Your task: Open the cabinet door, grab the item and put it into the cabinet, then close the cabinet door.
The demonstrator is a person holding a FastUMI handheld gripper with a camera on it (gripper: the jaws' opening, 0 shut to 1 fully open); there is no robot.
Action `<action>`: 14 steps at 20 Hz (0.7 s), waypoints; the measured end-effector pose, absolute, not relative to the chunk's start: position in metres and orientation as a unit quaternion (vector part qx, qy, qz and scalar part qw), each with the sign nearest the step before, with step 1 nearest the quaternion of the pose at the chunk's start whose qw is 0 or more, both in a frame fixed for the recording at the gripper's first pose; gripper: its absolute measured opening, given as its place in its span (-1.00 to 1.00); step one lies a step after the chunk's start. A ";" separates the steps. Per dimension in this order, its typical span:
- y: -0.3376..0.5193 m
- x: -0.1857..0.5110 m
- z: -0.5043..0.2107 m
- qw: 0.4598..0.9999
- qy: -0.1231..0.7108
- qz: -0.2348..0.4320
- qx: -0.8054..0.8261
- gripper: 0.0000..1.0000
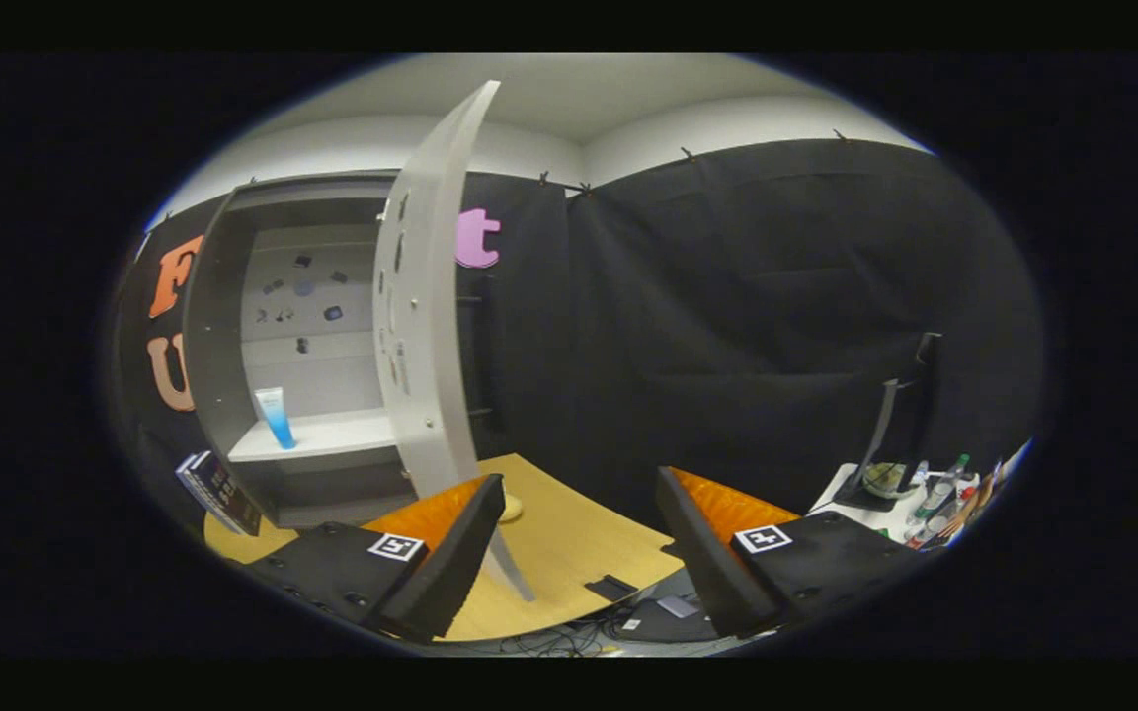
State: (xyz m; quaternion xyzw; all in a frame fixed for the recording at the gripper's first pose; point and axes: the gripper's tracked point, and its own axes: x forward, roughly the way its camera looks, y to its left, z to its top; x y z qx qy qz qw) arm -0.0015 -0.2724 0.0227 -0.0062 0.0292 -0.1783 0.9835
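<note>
1. The hand-held tool, with black fingers lined in ribbed orange padding, hung with its fingers spread wide apart and gripping nothing, above a light wooden worktop.
2. A tall grey cabinet stood at the worktop's far left corner, beyond the left finger, with its pale grey door swung wide open so that the door's edge faced the tool.
3. A blue and white squeeze tube stood upright on the cabinet's white shelf, near the shelf's left end and well apart from both fingers.
4. Small dark pieces dotted the cabinet's back panel above the tube.
5. A dark book-like object leaned just beside the cabinet's lower left side.
6. A small flat black item lay near the worktop's front edge, between the fingers.
7. Bottles and clutter crowded a white surface beyond the right finger.
</note>
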 end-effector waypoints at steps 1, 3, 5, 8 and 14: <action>-0.283 0.006 0.016 0.983 0.032 -0.180 -0.005 0.98; -0.298 0.024 0.004 0.982 0.039 -0.184 0.003 0.97; -0.308 0.041 -0.007 0.982 0.046 -0.180 0.014 0.98; -0.313 0.064 -0.017 0.984 0.050 -0.167 0.022 0.97; -0.305 0.081 -0.023 0.988 0.051 -0.141 0.018 0.97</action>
